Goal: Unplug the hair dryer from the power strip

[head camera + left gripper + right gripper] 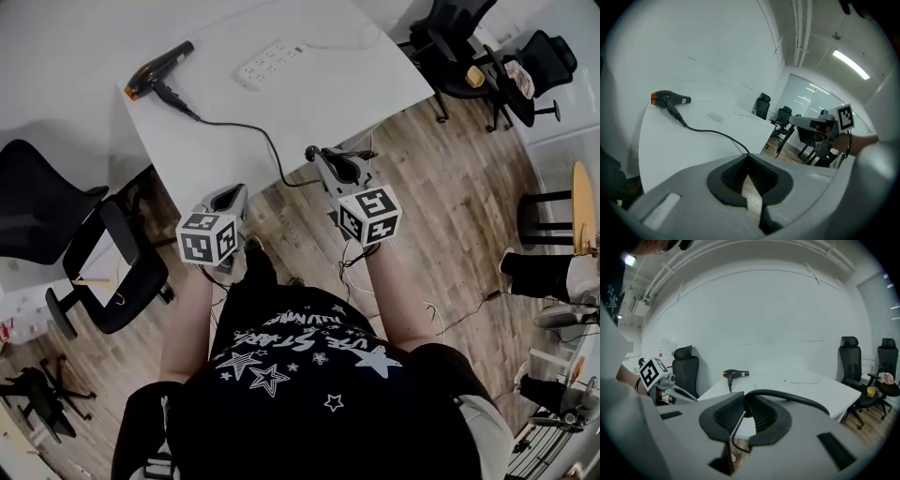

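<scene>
Standing at the near corner of a white rectangular surface point(309, 103), above a wooden plank floor point(450, 187). Holding the right tool point(319, 155) point(745, 406) just off the near edge, pinched tight on the free end of a thin black power cord point(253, 128) point(787, 397). Can trace that cord back across the surface to a black hair dryer with an orange end point(157, 72) point(670, 98), lying on its side near the far left corner. Can see a flat white multi-socket power strip point(272, 61) at the far side, right of the dryer and well apart from the pinched cord end. Holding the left tool point(234, 192) point(747, 157) to the left of the right one, tips pressed together on nothing, with floor visible through the hollow between its dark ribbed pads point(729, 178). Flanked on the left by a black office chair point(47, 216).
</scene>
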{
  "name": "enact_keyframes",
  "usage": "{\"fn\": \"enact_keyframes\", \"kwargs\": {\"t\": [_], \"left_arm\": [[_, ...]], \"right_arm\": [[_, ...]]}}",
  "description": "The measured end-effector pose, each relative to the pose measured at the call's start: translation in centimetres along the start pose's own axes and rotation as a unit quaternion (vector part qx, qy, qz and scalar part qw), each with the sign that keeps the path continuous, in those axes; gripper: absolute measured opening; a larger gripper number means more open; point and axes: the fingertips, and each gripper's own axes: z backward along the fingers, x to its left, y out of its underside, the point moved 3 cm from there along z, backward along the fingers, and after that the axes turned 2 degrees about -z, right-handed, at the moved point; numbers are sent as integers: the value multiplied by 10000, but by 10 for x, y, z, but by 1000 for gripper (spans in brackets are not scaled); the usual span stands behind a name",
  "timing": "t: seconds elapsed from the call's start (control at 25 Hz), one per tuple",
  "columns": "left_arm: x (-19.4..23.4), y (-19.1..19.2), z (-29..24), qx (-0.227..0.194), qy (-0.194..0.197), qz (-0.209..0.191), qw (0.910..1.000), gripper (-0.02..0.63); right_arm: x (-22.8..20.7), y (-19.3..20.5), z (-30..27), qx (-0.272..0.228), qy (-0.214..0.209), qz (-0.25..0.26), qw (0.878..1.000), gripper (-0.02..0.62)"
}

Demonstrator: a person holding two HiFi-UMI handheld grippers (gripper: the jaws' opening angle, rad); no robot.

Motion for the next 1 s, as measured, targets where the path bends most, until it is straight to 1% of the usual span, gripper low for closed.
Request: {"fn": "enact_keyframes", "kwargs": {"t": [0.32, 0.68, 1.0], "left_arm": [[-35, 16, 23, -157, -167, 31, 9997, 8], [-72, 39, 42, -264, -200, 65, 9994, 8], [-105, 58, 54, -319, -166, 69, 9993, 8]], "right_arm": [[9, 20, 36, -25, -71, -209, 9998, 54], [17, 46, 75, -11, -83, -524, 9986, 54], [27, 69, 112, 136, -182, -393, 9990, 54]]}}
